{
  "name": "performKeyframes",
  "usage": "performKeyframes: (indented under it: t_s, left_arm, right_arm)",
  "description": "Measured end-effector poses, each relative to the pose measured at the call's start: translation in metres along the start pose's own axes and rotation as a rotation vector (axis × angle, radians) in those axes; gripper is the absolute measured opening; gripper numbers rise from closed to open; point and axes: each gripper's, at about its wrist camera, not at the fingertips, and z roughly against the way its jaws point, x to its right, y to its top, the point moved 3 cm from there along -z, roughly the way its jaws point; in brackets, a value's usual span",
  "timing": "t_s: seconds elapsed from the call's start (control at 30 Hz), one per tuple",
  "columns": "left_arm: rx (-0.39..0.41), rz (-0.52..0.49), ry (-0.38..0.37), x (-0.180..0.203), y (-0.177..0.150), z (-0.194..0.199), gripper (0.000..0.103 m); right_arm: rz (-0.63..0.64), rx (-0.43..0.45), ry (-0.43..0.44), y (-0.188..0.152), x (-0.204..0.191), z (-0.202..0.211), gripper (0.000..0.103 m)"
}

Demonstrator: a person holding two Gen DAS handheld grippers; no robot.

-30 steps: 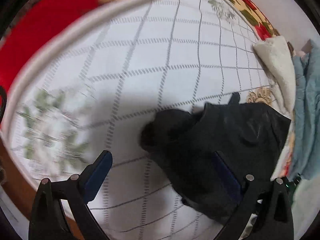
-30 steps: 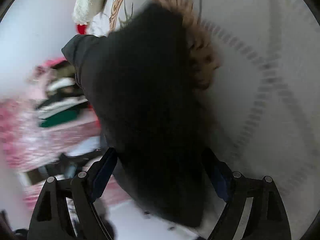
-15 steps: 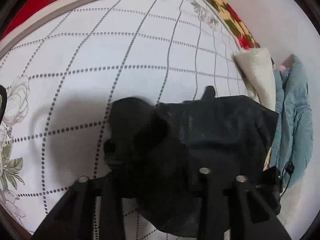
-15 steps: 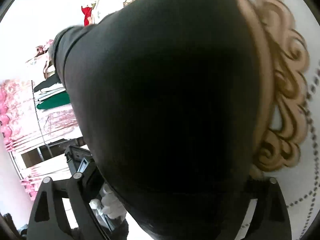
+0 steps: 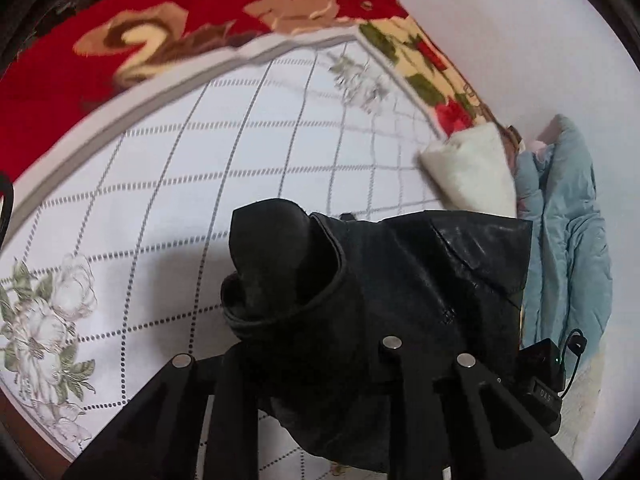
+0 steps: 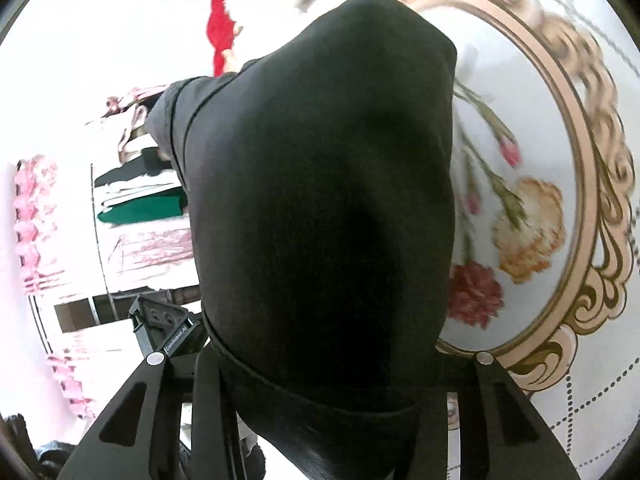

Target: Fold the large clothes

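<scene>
Black jacket [image 5: 408, 280] hangs bunched over the near right of the bed [image 5: 200, 184], both my left gripper [image 5: 304, 364] and right gripper [image 6: 320, 364] closing their fingers on its fabric, so I judge the lift underway, spreading it flat next.

Black leather-like jacket [image 5: 400, 280], bunched, prob. lifted off bedsheet.

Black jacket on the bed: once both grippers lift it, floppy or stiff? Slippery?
Probably floppy: the black jacket bunches and rolls over at its collar by the left gripper. Its creased, shiny surface suggests faux leather, so likely somewhat slick and heavy. In the right gripper, it drapes in a smooth hanging fold.
</scene>
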Motion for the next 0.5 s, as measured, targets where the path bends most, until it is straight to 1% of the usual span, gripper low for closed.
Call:
performKeyframes:
  t_s: [0.13, 0.27, 0.3, 0.37, 0.5]
  left_arm:
    - [0.038, -0.015, -0.005, 0.029, 0.025, 0.019, 0.019]
    - [0.077, -0.047, -0.022, 0.069, 0.056, 0.031, 0.019]
    - [0.087, -0.058, -0.024, 0.081, 0.064, 0.032, 0.019]
    - [0.109, -0.068, -0.04, 0.105, 0.082, 0.032, 0.019]
    - [0.154, -0.098, -0.08, 0.162, 0.122, 0.019, 0.019]
  right_arm:
    - [0.042, -0.014, 0.034, 0.02, -0.043, 0.017, 0.042]
    - [0.068, -0.006, 0.067, 0.055, -0.081, 0.035, 0.042]
    - [0.073, -0.005, 0.084, 0.069, -0.093, 0.042, 0.042]
    - [0.093, 0.004, 0.089, 0.093, -0.115, 0.053, 0.042]
    - [0.141, 0.03, 0.11, 0.165, -0.155, 0.091, 0.042]
